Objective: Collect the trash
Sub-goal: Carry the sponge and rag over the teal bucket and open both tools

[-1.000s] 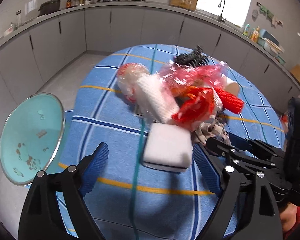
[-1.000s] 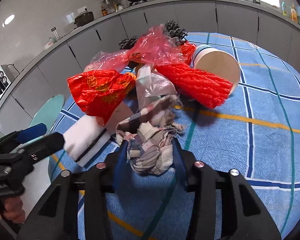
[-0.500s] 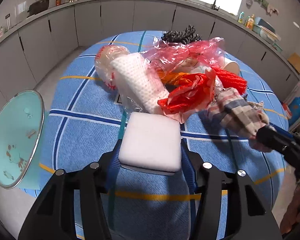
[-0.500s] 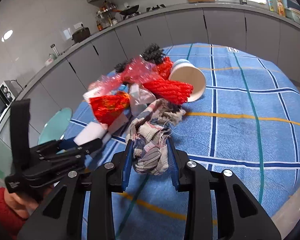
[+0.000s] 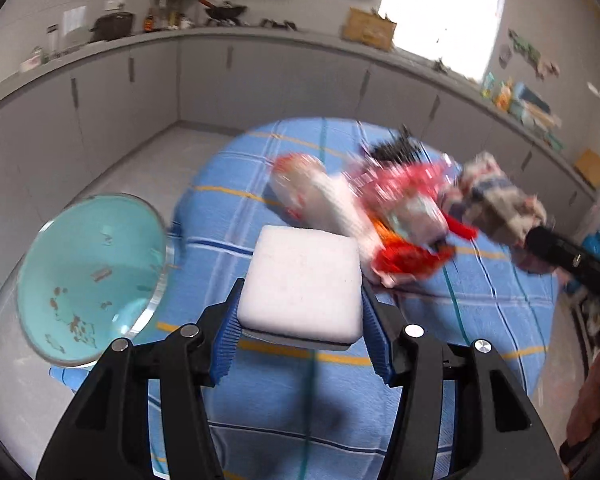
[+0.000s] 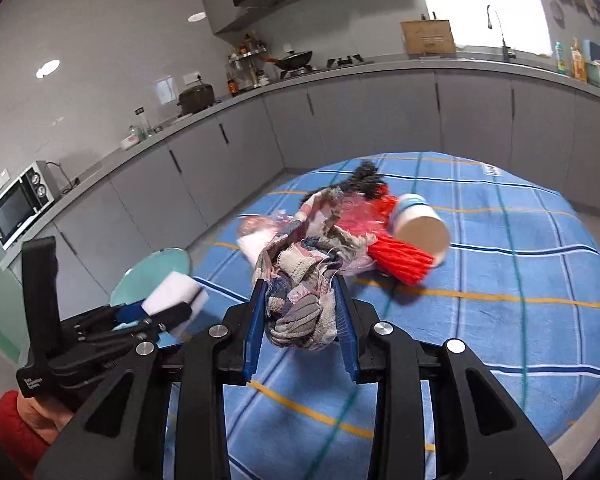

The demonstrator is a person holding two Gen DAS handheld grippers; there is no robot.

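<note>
My left gripper is shut on a white sponge block and holds it above the blue checked table. My right gripper is shut on a crumpled plaid rag, lifted off the table; the rag also shows in the left wrist view. A trash pile lies on the table: red plastic bags, a white foam net, a red mesh sleeve and a paper cup. A teal bin stands left of the table.
Grey kitchen cabinets and a counter curve around the room. A microwave sits on the counter at left. The left gripper with the sponge shows in the right wrist view. Bare floor lies between table and cabinets.
My left gripper closed on the white sponge and lifted it off the table. My right gripper raised the plaid rag up and away from the pile.
</note>
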